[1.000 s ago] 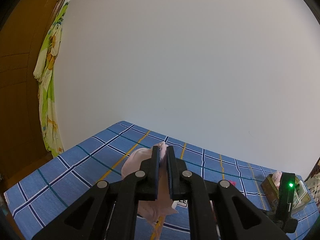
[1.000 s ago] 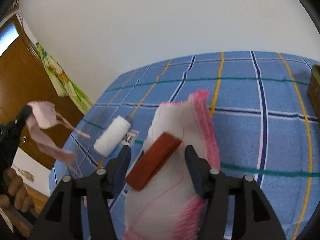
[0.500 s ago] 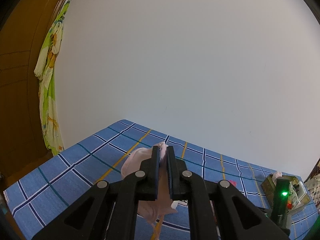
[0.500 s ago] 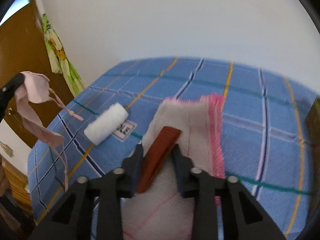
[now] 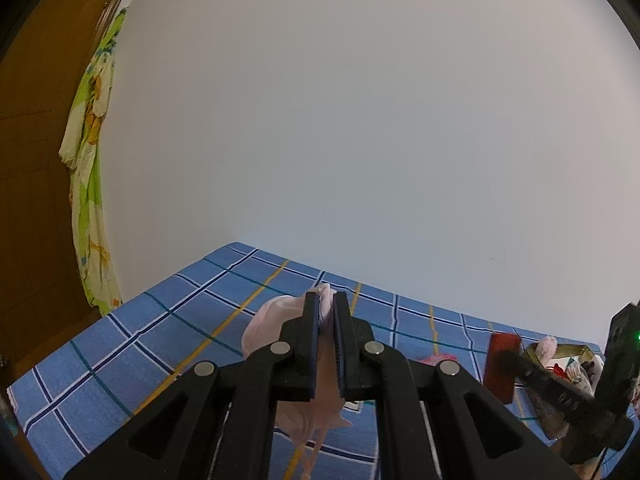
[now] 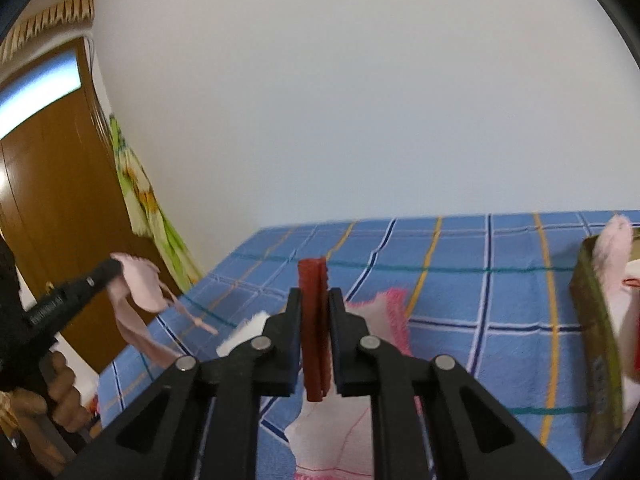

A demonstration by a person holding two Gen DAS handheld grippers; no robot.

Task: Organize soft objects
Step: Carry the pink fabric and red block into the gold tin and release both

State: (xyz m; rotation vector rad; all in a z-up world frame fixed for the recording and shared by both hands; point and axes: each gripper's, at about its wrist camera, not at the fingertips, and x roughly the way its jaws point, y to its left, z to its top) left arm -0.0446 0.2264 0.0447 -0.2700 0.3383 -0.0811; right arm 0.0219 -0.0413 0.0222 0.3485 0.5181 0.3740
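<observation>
Left gripper point(image 5: 323, 322) is pinched on a pale pink garment point(image 5: 308, 404), which I see hanging off the fingers above the blue checked sheet point(image 5: 160, 332). Right gripper point(image 6: 316, 320) is clamped on a red block point(image 6: 314, 320), held upright and clear of the sheet. Below it lies a white cloth with a pink fringe point(image 6: 340, 436), and just left of that a white roll point(image 6: 244, 334). At my right stands a tin point(image 6: 598, 356) holding something pink and fluffy; it is too blurred to name.
</observation>
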